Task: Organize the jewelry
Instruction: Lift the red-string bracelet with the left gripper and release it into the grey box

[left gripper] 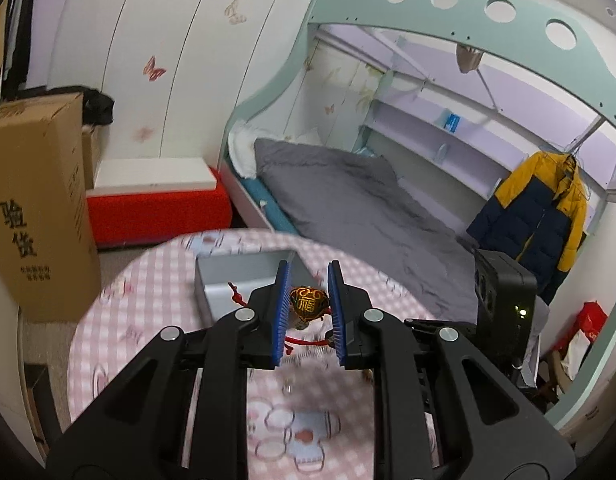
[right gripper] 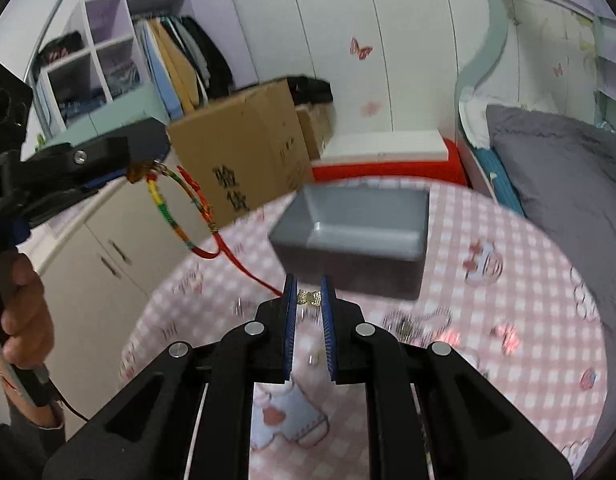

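Observation:
My left gripper [left gripper: 308, 300] is shut on a gold charm [left gripper: 305, 300] strung on a red and multicoloured cord bracelet. In the right wrist view that bracelet [right gripper: 179, 216] hangs from the left gripper [right gripper: 139, 168], lifted above the table's left side. My right gripper [right gripper: 308, 300] is shut on a small gold piece of jewelry [right gripper: 309, 298] and holds it just in front of the grey box [right gripper: 348, 236]. The grey box [left gripper: 235, 280] is open-topped and stands on the pink checked table [right gripper: 508, 280]. A silver chain [right gripper: 420, 320] lies on the cloth to the right of my right gripper.
A brown cardboard box [left gripper: 35, 208] stands left of the table. A red and white bench [left gripper: 159, 204] is behind it. A bed with a grey cover [left gripper: 368, 208] is to the right. A black device [left gripper: 504, 296] is at the table's right edge.

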### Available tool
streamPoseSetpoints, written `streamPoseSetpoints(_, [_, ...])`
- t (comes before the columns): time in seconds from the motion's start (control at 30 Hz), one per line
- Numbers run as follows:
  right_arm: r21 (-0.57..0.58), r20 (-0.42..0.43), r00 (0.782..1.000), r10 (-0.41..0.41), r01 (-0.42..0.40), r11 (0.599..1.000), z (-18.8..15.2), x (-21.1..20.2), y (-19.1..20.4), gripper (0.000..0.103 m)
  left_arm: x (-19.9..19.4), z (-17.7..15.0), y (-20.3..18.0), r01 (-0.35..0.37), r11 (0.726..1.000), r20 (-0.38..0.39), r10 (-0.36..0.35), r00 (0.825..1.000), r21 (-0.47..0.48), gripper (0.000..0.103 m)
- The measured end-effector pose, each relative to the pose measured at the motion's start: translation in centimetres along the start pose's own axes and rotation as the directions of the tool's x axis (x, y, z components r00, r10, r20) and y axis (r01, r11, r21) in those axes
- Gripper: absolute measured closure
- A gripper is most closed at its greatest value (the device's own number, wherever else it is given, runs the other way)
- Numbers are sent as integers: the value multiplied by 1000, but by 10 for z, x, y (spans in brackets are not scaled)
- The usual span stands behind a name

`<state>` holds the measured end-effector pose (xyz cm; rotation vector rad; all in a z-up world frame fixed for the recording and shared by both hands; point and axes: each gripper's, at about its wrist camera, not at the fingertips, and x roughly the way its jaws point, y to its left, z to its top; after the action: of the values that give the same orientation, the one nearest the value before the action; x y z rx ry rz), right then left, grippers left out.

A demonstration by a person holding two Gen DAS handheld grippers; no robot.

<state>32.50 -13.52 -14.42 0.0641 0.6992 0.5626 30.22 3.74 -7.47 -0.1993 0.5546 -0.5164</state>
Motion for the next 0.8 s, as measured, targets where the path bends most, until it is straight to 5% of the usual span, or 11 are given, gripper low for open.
streamPoseSetpoints(0.4, [31,62,998,3,-5,1000,58,24,-24,92,48,39,18,-22,1000,21,22,1000,-15,84])
streamPoseSetpoints(0.63, [67,-18,1000,5,-4,998,47,59,-40,92,101,9,38,-58,997,-119,51,992,-49,84])
streamPoseSetpoints(0.8, [83,-80,997,-1,8,996,33,78,-50,92,134,-16,47,-110,993,-232,97,968,-43,84])
